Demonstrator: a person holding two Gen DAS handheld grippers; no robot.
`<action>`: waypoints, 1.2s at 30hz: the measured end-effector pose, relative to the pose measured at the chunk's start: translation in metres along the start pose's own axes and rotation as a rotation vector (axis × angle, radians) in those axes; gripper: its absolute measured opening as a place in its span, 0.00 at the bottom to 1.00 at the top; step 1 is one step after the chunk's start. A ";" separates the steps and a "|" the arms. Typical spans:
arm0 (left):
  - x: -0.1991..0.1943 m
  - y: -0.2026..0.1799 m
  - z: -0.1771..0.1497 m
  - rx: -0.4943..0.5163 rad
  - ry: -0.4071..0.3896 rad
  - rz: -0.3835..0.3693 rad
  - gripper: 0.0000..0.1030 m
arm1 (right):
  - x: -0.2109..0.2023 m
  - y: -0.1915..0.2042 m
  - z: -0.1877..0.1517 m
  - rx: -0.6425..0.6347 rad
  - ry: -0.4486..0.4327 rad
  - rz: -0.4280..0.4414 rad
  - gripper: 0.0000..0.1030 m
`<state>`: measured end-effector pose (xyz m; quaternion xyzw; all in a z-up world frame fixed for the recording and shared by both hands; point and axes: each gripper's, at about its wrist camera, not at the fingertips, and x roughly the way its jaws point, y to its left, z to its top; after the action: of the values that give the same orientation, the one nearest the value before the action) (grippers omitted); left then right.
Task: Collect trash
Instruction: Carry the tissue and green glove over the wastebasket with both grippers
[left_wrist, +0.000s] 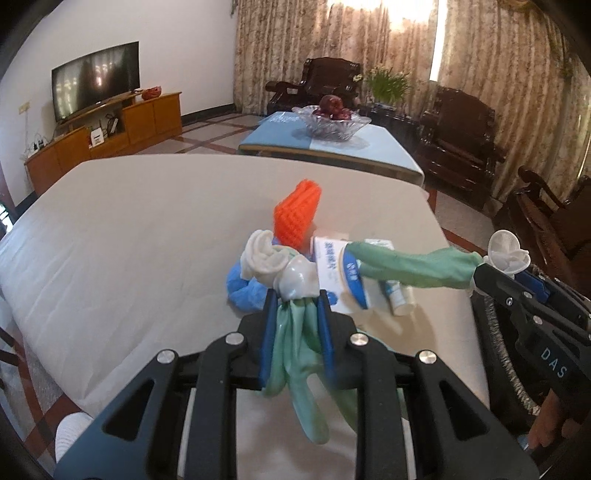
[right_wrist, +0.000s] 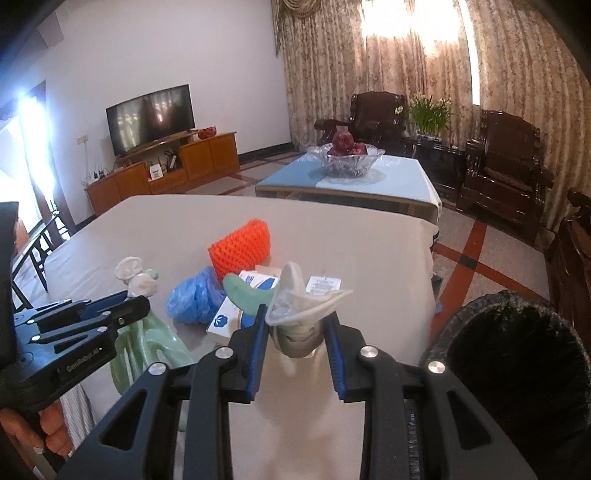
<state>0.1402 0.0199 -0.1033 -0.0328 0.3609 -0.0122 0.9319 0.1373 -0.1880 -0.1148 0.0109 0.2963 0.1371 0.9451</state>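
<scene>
My left gripper (left_wrist: 296, 295) is shut on a green rubber glove (left_wrist: 306, 362) near its white cuff; its fingers hang down between the jaws. A second green glove (left_wrist: 413, 269) stretches across to my right gripper (left_wrist: 491, 264), which is shut on its white cuff (right_wrist: 299, 295). On the beige table (left_wrist: 129, 240) lie an orange foam net (left_wrist: 297, 214), a crumpled blue bag (left_wrist: 245, 293), a white and blue box (left_wrist: 332, 269) and a small tube (left_wrist: 397, 295). The left gripper also shows in the right wrist view (right_wrist: 136, 295).
A black bin (right_wrist: 517, 369) stands at the table's right edge, below my right gripper. Beyond the table are a blue-covered coffee table (left_wrist: 362, 147) with a glass fruit bowl (left_wrist: 332, 122), dark armchairs (left_wrist: 461, 136) and a TV cabinet (left_wrist: 103, 140).
</scene>
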 end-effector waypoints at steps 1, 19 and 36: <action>-0.002 -0.003 0.003 0.005 -0.006 -0.006 0.20 | -0.003 -0.001 0.001 -0.001 -0.004 0.000 0.29; -0.006 -0.082 0.038 0.119 -0.066 -0.134 0.20 | -0.066 -0.040 0.022 0.028 -0.110 -0.061 0.28; 0.005 -0.207 0.038 0.236 -0.100 -0.312 0.20 | -0.120 -0.143 0.012 0.142 -0.129 -0.330 0.28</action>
<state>0.1696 -0.1850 -0.0639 0.0205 0.3009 -0.1971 0.9329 0.0853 -0.3569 -0.0526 0.0376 0.2420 -0.0419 0.9687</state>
